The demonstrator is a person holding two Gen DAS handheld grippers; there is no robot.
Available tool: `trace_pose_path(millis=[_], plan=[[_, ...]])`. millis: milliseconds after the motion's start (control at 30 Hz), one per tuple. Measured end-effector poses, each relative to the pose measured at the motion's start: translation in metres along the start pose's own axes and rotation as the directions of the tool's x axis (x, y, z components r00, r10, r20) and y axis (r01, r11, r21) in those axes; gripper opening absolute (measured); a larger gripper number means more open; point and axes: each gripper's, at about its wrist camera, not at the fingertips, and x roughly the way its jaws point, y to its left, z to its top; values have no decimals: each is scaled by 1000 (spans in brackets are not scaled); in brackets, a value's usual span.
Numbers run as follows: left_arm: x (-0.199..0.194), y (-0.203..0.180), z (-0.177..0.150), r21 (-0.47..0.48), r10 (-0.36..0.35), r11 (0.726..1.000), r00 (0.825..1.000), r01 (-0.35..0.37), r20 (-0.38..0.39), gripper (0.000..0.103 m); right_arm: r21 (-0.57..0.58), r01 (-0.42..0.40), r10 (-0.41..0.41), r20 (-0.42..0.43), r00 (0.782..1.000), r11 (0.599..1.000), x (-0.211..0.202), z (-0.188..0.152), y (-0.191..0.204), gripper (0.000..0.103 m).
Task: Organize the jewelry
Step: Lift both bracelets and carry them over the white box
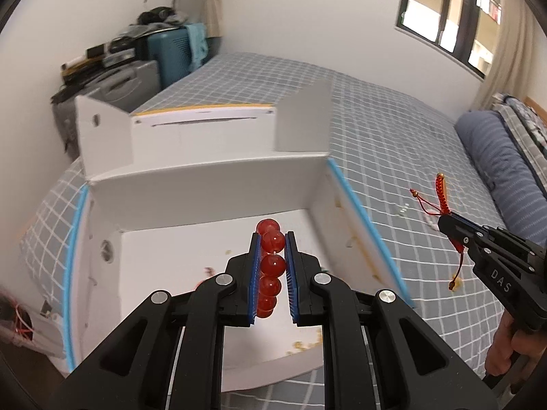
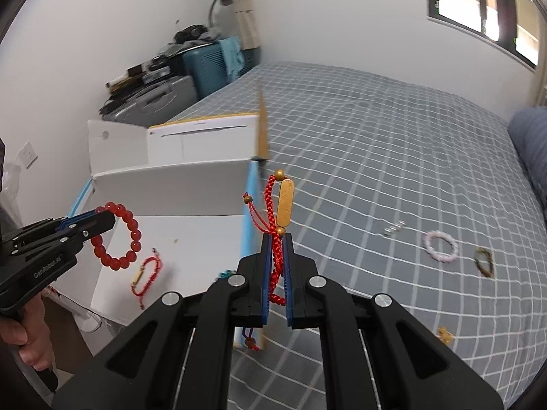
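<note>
The red bead bracelet (image 2: 118, 235) looks glossy and slightly see-through, like glass or polished stone. The red cord bracelet (image 2: 277, 239) is braided thread, matt, with a dull brushed gold bar and small gold beads. The box (image 1: 205, 184) is smooth white cardboard with pale blue tape along its edges. The bed sheet (image 2: 376, 157) is soft matt grey cloth with a white grid. Both grippers are matt black plastic with shiny round metal pins and ribbed blue rubbery pads (image 1: 254, 273).
</note>
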Motion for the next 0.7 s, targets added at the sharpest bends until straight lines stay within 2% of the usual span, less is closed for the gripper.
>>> trace_pose_path(millis=[333,700], plan=[[16,59,-9,-63,95,993,994,-98,-46,13,-87,-68,65,-37,997,994,40,10,61,5],[47,92,-29,-101,129,985,984,-142,-125,13,-118,-95,80,-124,989,989,86,-1,101,5]])
